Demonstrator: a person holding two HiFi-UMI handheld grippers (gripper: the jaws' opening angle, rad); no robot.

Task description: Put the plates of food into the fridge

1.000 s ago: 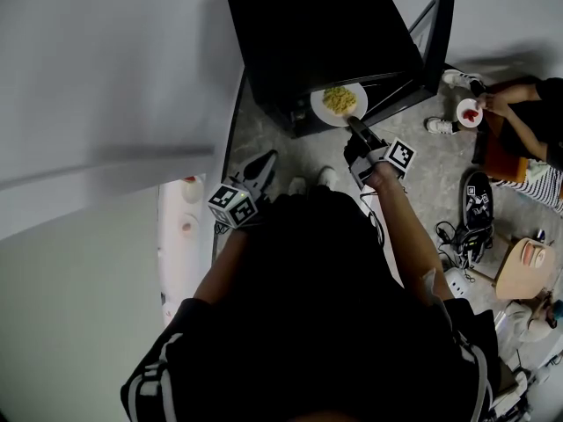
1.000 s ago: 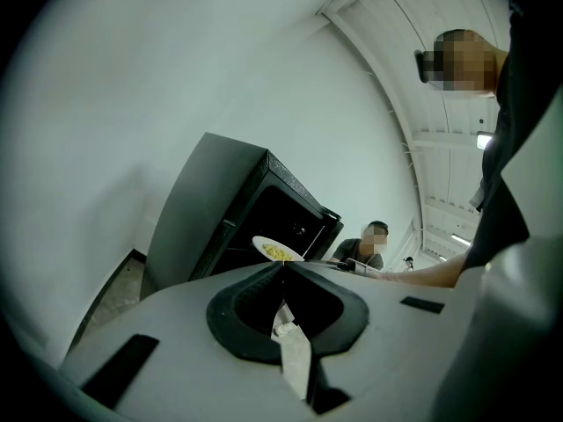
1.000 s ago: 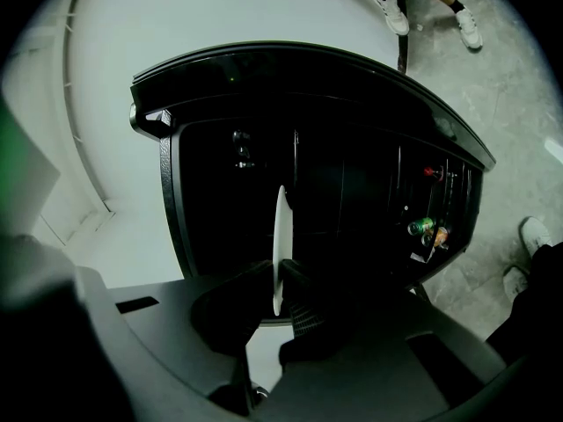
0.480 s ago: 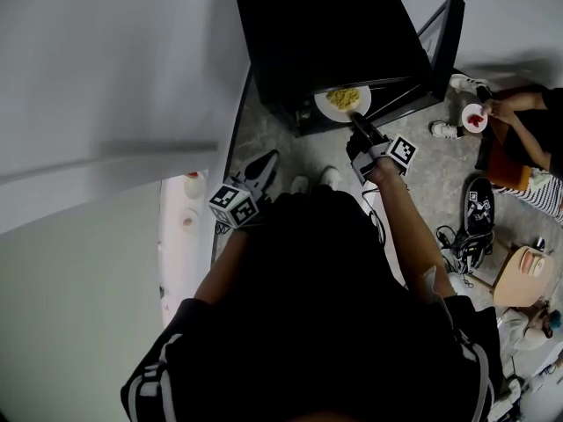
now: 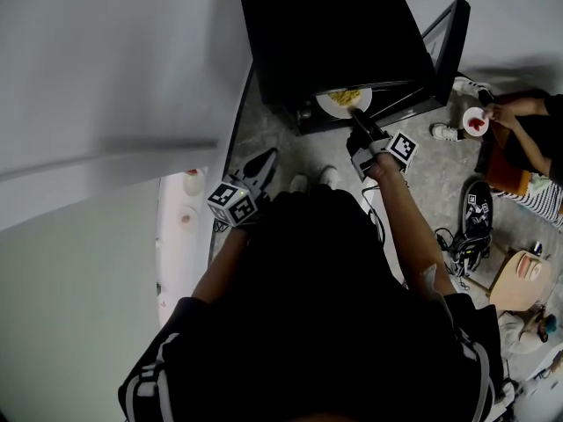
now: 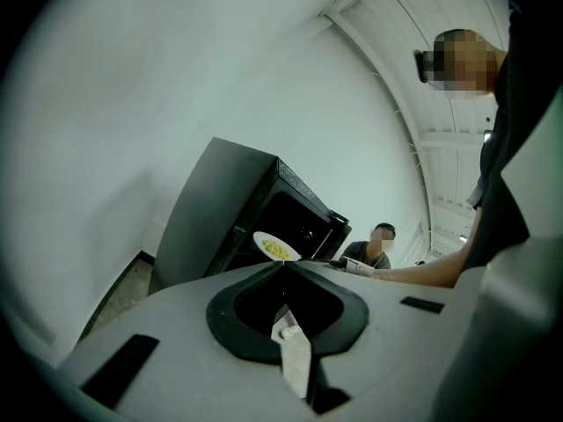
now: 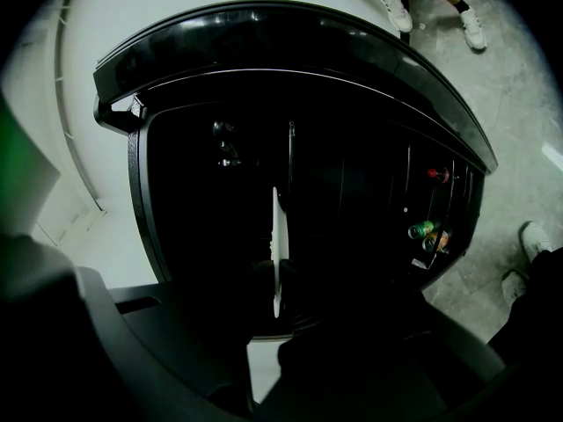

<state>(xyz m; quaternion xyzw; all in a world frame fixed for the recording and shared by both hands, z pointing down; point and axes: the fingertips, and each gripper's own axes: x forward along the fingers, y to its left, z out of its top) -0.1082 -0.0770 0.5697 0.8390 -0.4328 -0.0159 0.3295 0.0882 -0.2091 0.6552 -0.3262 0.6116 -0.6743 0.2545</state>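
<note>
A white plate of yellow food (image 5: 344, 100) sits level at the mouth of the open black fridge (image 5: 334, 33), partly under its top edge. My right gripper (image 5: 356, 123) is shut on the plate's near rim. In the right gripper view the plate (image 7: 275, 231) shows edge-on between the dark jaws of the right gripper (image 7: 275, 278), with the fridge's dark inside (image 7: 220, 183) behind. My left gripper (image 5: 261, 167) hangs back by the wall, shut and empty. Its jaw tips meet in the left gripper view (image 6: 283, 265), beyond them the plate (image 6: 276, 248) and fridge (image 6: 220, 209).
The fridge door (image 5: 444, 47) stands open to the right, with cans on its shelf (image 7: 424, 230). A seated person holds a small plate of red food (image 5: 475, 121). Shoes (image 5: 478, 205), cables and a wooden stool (image 5: 517, 280) lie on the floor at right. A white unit (image 5: 180, 227) stands at left.
My right gripper has carried the plate a little further into the fridge opening, so more of it lies under the top edge. The left gripper has stayed where it was.
</note>
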